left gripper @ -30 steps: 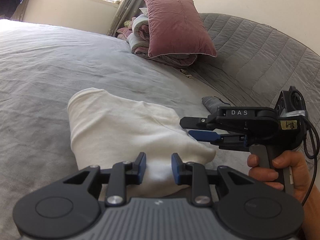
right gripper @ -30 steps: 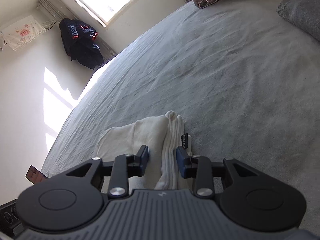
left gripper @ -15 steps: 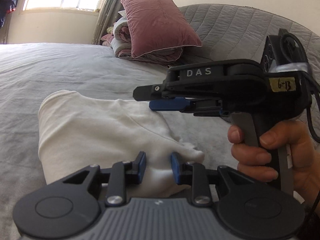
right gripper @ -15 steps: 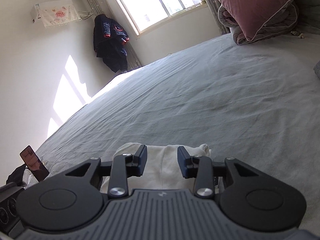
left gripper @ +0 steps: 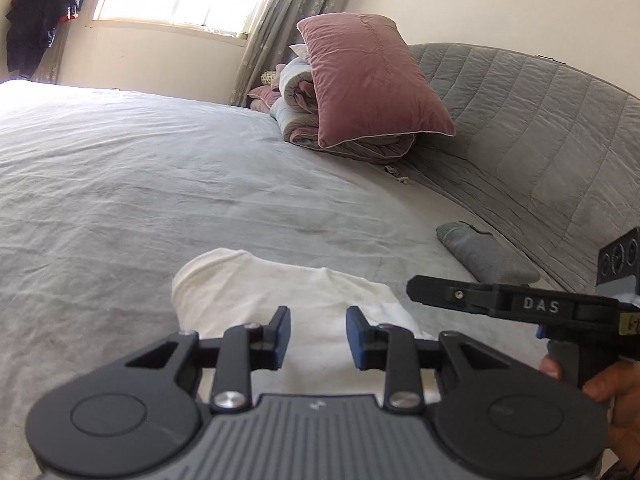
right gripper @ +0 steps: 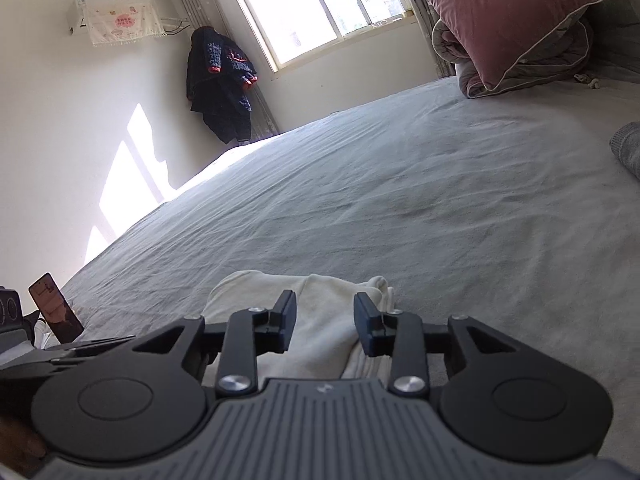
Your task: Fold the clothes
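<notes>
Grippers, two, gape over one folded garment [left gripper: 280,292].

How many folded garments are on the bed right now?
2. The white garment lies just beyond both open grippers, the left gripper and right gripper; the grey garment sits by the quilted headboard. Others may be out of view.

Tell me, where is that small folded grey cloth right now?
In the left wrist view the folded grey cloth lies on the bed at the right, beside the quilted headboard, beyond the white garment.
</notes>
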`<state>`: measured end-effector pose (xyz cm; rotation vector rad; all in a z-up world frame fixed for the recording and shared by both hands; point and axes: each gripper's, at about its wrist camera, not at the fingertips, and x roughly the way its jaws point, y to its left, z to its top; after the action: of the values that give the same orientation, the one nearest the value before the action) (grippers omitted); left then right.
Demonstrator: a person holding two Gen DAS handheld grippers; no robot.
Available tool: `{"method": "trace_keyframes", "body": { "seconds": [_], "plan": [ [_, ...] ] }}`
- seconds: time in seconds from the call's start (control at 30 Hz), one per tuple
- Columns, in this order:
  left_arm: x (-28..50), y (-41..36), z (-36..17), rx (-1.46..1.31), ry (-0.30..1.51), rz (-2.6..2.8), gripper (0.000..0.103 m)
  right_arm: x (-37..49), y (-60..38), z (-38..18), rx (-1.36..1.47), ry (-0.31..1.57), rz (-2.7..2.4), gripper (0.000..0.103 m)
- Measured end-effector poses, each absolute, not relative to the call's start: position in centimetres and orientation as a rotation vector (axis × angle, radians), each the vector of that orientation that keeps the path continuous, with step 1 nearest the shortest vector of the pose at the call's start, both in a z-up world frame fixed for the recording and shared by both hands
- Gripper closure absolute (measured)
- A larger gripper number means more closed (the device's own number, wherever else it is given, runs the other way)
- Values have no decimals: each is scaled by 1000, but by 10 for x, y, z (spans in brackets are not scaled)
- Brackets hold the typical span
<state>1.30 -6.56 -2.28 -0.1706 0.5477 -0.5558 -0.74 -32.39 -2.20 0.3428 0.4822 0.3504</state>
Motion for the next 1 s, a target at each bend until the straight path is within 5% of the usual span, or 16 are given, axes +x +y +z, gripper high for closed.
{"method": "trace_keyframes", "body": {
  "seconds": [0.3,0.4,0.53,0.7,1.0],
  "plan": [
    [49,-74,-35,-107,627,-353,67,-27,-299,-28,30,502,390,63],
    [50,-81,-31,-72,642,-324,66,-23,-296,-39,-20,561,381,52],
    [46,-90,-17,-2,677,-243,47,-20,-304,-36,35,581,388,51],
    [38,-87,-2,-4,787,-113,29,-19,-304,-30,48,594,358,36],
    [14,-90,13,64,789,-84,12,-26,-307,-22,32,605,287,19]
  ]
}}
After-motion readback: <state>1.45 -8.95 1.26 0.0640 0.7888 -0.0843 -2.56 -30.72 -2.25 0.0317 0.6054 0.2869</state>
